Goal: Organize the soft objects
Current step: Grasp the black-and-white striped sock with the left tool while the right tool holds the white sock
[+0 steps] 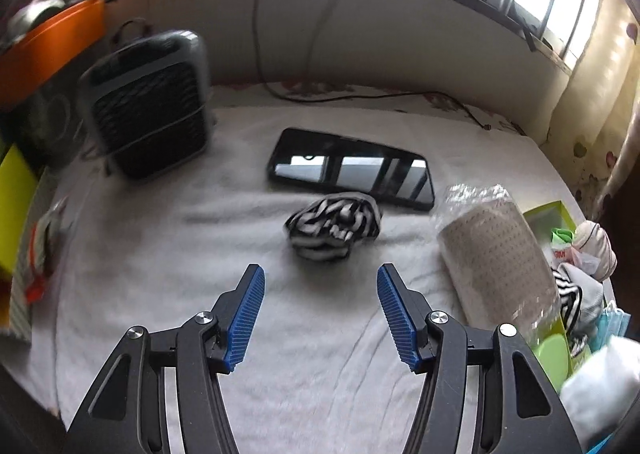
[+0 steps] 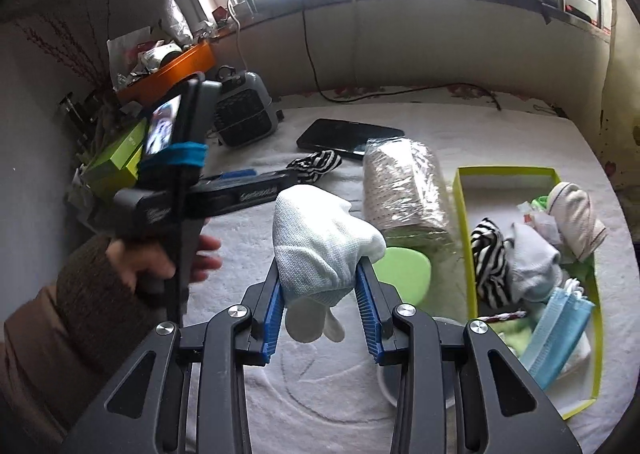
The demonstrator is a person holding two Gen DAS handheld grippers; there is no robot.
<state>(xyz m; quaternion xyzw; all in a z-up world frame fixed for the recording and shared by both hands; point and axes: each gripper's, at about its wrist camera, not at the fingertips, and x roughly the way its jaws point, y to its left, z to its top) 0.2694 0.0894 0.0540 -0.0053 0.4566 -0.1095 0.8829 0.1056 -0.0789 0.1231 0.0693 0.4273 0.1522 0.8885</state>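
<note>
My left gripper is open and empty, hovering just short of a black-and-white striped sock bunched on the white towel; the sock also shows in the right wrist view. My right gripper is shut on a white sock, held above the towel left of the green box. The box holds another striped sock, a grey sock, a beige sock and a blue face mask.
A plastic-wrapped beige roll lies right of the striped sock. A black phone lies behind it. A grey fan heater stands at the back left. A pale green lid lies by the box. Cables run along the wall.
</note>
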